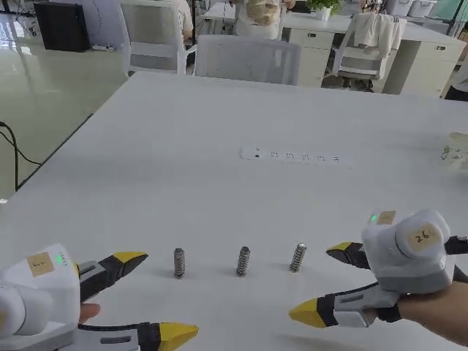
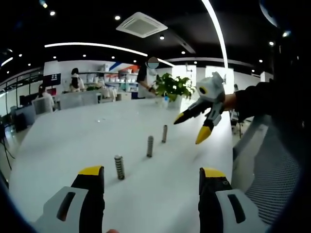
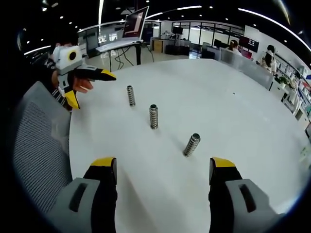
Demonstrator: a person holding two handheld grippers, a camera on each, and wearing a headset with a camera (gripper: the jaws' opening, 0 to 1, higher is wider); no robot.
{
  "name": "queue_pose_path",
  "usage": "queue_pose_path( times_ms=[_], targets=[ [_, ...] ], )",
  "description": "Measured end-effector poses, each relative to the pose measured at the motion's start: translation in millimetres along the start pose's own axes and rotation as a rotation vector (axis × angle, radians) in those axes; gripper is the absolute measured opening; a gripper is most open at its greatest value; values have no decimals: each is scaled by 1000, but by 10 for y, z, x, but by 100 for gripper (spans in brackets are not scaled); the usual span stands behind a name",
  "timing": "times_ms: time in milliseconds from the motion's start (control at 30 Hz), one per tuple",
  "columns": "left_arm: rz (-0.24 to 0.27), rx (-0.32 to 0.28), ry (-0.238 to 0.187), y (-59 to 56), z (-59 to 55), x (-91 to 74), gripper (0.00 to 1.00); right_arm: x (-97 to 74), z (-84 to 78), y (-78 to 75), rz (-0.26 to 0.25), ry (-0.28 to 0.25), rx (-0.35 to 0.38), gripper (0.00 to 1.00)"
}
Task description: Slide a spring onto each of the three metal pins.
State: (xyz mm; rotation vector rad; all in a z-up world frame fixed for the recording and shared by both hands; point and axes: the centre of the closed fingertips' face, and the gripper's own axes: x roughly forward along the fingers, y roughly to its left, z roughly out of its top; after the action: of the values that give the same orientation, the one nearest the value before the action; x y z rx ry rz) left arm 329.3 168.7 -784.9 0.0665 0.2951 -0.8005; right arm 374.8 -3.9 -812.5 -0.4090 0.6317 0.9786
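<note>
Between the left gripper [image 1: 162, 294] and right gripper [image 1: 314, 281], both with jaws apart, three springs [image 1: 243, 261] stand, seemingly on pins.

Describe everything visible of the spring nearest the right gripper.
The spring is a short, tightly wound coil of grey metal, standing on end on the white table, at the right end of a row of three in the head view. It leans slightly. Its top looks dark; whether a pin runs inside cannot be told. Only the table touches it; the open right gripper is beside it, apart.
</note>
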Motion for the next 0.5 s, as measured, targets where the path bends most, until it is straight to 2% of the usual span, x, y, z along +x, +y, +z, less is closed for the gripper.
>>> queue_pose_path(
  times_ms=[200, 367, 500],
  targets=[
    [13, -19, -8, 43, -10, 3, 76, -25, 17, 66, -5, -20, 5, 78],
    [29, -45, -25, 74, 9, 9, 76, -50, 23, 61, -20, -35, 17, 78],
    [35, -50, -27, 63, 13, 5, 76, -65, 44, 80, -26, -55, 34, 78]
  ],
)
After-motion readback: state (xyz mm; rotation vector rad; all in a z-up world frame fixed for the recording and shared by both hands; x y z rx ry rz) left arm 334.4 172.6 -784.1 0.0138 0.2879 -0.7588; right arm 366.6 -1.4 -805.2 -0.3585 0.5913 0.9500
